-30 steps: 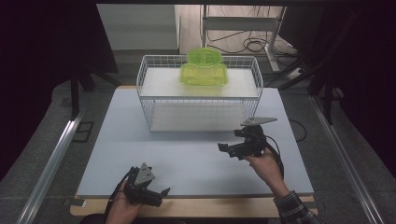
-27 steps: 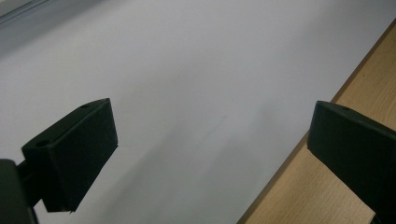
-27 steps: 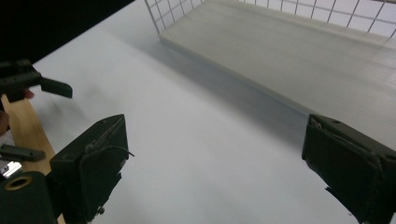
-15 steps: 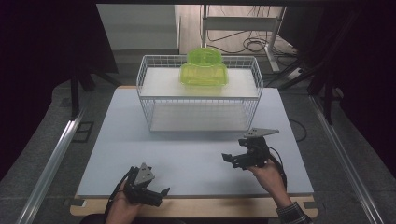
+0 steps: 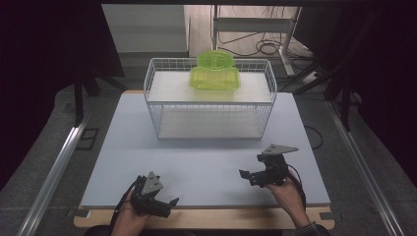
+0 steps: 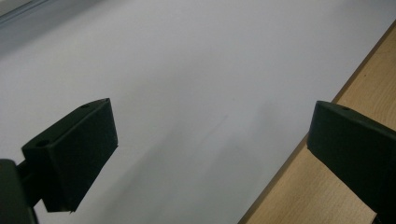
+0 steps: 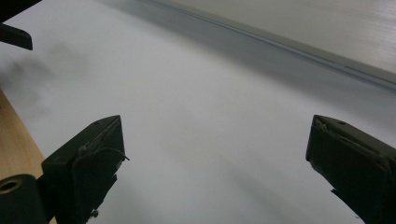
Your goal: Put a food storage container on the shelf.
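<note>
A white wire rack stands at the back middle of the pale board. On its upper shelf sits a translucent green container. My left gripper rests near the board's front edge, left of centre, jaws open and pointing right. In the left gripper view its jaws are spread wide over bare board and the wooden edge, with nothing between them. My right gripper is at the front right, jaws open and pointing left. In the right gripper view its jaws frame only bare board.
The wooden table edge runs under the board's front. Metal rails flank the table on the floor, and cables lie behind the rack. A dark jaw of the other gripper shows at the top left of the right gripper view.
My right gripper has drawn back from the middle right of the board toward the front edge, still open. The left gripper has stayed in place.
</note>
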`<state>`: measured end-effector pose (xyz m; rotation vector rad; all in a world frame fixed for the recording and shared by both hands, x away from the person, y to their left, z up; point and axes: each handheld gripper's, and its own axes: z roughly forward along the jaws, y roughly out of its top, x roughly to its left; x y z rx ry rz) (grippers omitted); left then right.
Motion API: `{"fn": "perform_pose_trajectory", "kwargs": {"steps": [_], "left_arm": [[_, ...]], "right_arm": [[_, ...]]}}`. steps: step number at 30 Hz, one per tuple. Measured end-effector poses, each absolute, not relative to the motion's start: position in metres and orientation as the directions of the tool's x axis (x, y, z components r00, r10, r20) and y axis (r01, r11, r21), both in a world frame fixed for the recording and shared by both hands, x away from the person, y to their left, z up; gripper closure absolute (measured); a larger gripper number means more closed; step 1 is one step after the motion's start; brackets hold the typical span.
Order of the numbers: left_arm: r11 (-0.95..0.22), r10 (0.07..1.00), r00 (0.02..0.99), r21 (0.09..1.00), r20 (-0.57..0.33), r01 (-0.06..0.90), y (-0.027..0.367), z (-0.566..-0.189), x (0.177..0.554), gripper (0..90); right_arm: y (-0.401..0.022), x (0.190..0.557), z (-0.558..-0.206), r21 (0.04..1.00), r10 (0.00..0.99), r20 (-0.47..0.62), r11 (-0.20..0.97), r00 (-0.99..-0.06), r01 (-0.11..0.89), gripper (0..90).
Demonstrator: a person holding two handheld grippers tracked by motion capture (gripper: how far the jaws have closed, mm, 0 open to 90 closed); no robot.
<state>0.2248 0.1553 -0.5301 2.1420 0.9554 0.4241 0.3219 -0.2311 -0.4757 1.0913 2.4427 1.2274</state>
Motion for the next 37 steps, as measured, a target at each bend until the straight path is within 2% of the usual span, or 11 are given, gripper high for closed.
{"fn": "perform_pose_trajectory", "kwargs": {"steps": [10,21,37], "left_arm": [[-0.448,0.745,0.668,0.747,0.007,0.492,0.156,-0.531,0.225,1.6],[-0.450,0.743,0.669,0.746,0.008,0.491,0.155,-0.531,0.225,1.6],[-0.462,0.738,0.674,0.743,0.020,0.484,0.155,-0.532,0.226,1.3]], "right_arm": [[-0.243,0.314,-0.487,0.745,0.706,0.145,0.383,-0.693,0.546,4.3],[-0.250,0.300,-0.501,0.732,0.717,0.105,0.414,-0.689,0.542,0.3],[-0.252,0.296,-0.517,0.689,0.718,0.043,0.481,-0.694,0.541,0.0]]}}
